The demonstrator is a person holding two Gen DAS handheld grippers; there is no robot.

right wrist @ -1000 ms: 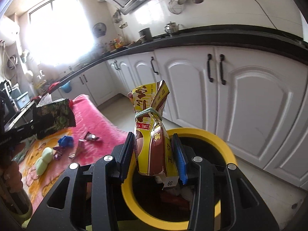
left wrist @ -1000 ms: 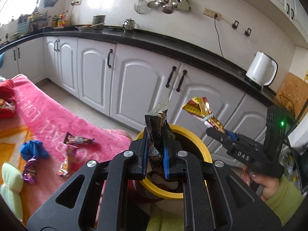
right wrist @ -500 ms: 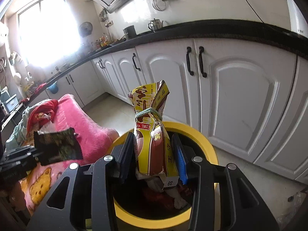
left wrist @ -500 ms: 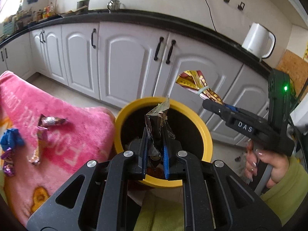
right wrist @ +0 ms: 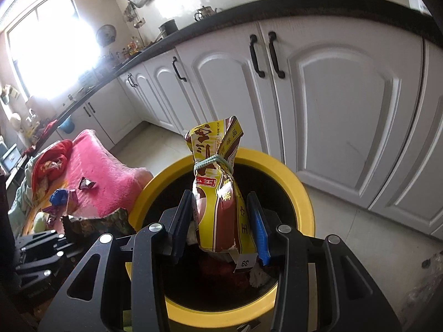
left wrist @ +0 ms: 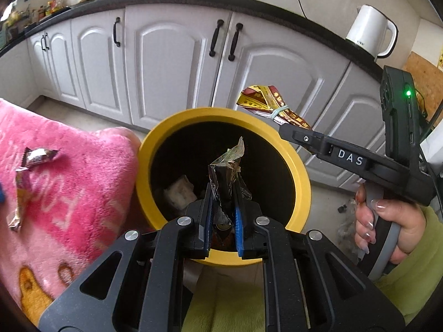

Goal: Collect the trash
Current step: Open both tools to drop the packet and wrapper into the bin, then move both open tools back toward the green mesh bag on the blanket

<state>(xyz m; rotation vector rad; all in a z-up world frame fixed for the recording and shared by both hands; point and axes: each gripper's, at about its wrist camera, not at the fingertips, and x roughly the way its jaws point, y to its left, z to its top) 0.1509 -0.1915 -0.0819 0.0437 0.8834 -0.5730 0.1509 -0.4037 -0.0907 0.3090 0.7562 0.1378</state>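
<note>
Since 1 s ago both grippers have come in over the bin (left wrist: 300,182): it filled only the lower middle of each view then, now its yellow rim rings the fingers in both. Pink blanket (left wrist: 83,182) has slid off to the left.

Bin: round, yellow rim, dark inside, some paper and red scraps at the bottom. It stands on the floor between the blanket edge and the white cupboards (left wrist: 177,63).

Right gripper (right wrist: 225,222): fingers closed on a yellow-brown snack bag (right wrist: 218,193), tied at the neck w/ a pale band, long axis upright, top flared. The bag's bottom hangs inside the rim line, right over the opening.

Left gripper (left wrist: 223,210): clamped on a dark foil wrapper (left wrist: 225,171), crumpled, standing up out of the fingers, also over the opening but nearer the bin's near edge.

Small stuff: 2–3 sweet wrappers (left wrist: 40,156) lie loose on the blanket, well apart from the bin, left of it.

What the next move prob. turns on: both pieces sit straight above the bin mouth, so opening the fingers should drop them in. The left wrapper is closer to the rim, so it could catch there. For the leftovers on the blanket the left hand is nearer.
</note>
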